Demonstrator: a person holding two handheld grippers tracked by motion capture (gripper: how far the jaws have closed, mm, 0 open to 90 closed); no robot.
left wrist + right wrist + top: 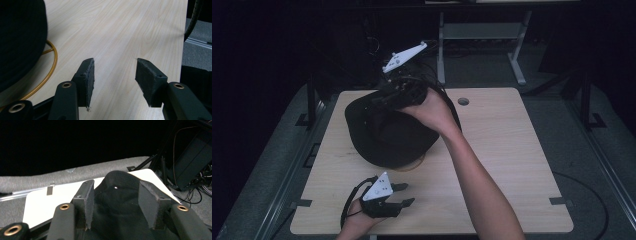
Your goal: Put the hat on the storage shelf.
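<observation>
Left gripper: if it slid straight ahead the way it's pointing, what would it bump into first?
Probably nothing. The open left gripper points along bare table toward its far edge. The black hat and gold ring sit off to one side.

Left gripper (404, 194) held low at the near edge of the table, jaws pointing toward the right side in the high view. Jaws spread wide apart, nothing between the pads (89, 80). Left hand (357, 222) wrapped around the rear of the tool, cable looped beside the wrist.

Right forearm (482, 185) stretched diagonally forward from the near right corner, bare to the elbow. Right hand (432, 111) gripping the tool body with the wrist bent. Right gripper (115, 200) raised, angled toward the far left, grey plate tilted upward. Jaws parted in the right gripper view, dark fabric lying between them; contact with the pads unclear.
</observation>
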